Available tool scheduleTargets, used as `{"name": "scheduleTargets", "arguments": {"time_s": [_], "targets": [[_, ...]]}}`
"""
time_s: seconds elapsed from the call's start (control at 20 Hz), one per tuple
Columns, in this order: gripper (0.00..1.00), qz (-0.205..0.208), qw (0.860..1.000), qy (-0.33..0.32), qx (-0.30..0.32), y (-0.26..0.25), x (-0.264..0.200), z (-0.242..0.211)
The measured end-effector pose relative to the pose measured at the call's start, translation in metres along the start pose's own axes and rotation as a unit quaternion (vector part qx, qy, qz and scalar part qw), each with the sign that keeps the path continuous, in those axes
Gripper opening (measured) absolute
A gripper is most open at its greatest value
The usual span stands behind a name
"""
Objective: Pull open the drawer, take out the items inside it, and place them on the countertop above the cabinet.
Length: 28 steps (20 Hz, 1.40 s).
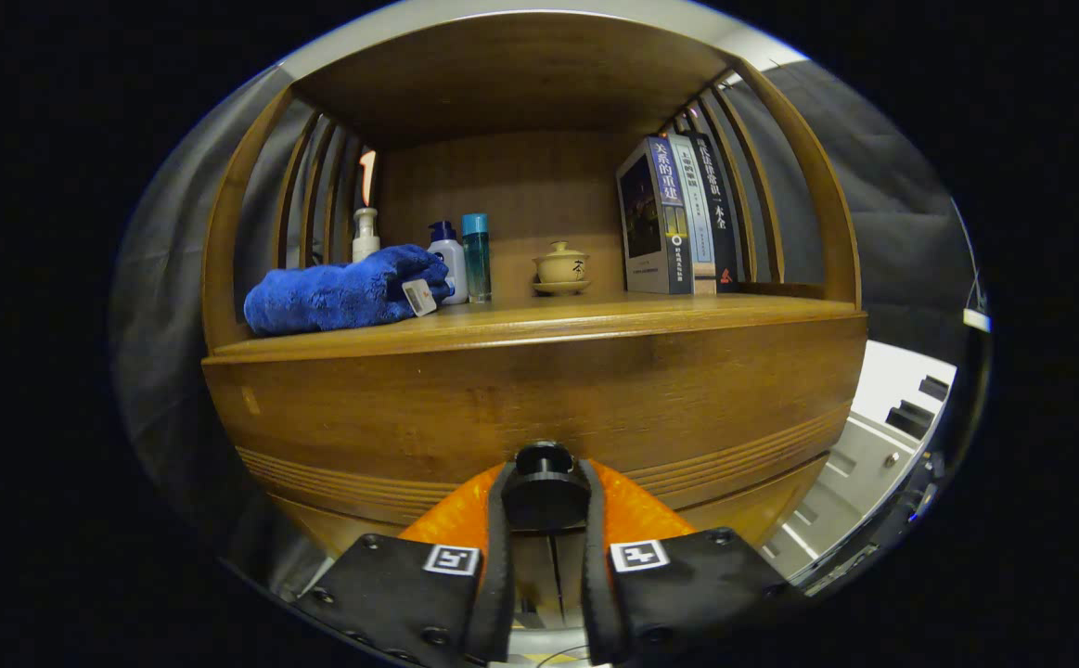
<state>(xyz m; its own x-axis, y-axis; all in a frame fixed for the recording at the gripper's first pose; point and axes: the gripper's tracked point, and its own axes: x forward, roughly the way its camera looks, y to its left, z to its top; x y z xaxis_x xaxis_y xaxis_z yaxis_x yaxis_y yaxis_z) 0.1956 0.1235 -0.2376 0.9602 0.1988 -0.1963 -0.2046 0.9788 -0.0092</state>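
- Folded blue plush towel (pixel 340 297) with a small tag, lying on the wooden countertop (pixel 595 320) far to the left of the ceramic lidded teacup.
- Pale pump bottle (pixel 366 234), standing behind the towel.
- White bottle with dark blue cap (pixel 449 260) and slim teal-capped bottle (pixel 477 257), side by side, left of the teacup.
- Beige ceramic lidded teacup on a saucer (pixel 561 268), mid-countertop near the back panel.
- Three upright books (pixel 683 215), right of the teacup, leaning against the slatted side.
- Curved wooden drawer front (pixel 539 408), below the teacup, looks closed.
- Round black drawer knob (pixel 545 473), centred low on that front.
- Gripper (pixel 545 496): fingers narrowly parted, closed against both sides of the knob.
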Motion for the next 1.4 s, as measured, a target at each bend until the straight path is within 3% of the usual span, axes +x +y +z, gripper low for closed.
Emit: {"name": "scheduleTargets", "arguments": {"time_s": [0.05, 1.4], "targets": [[0.38, 0.001, 1.0, 0.009, -0.008, 0.0, -0.003, 0.0], [0.38, 0.008, 0.999, 0.044, -0.004, -0.004, -0.123, -0.029]]}}
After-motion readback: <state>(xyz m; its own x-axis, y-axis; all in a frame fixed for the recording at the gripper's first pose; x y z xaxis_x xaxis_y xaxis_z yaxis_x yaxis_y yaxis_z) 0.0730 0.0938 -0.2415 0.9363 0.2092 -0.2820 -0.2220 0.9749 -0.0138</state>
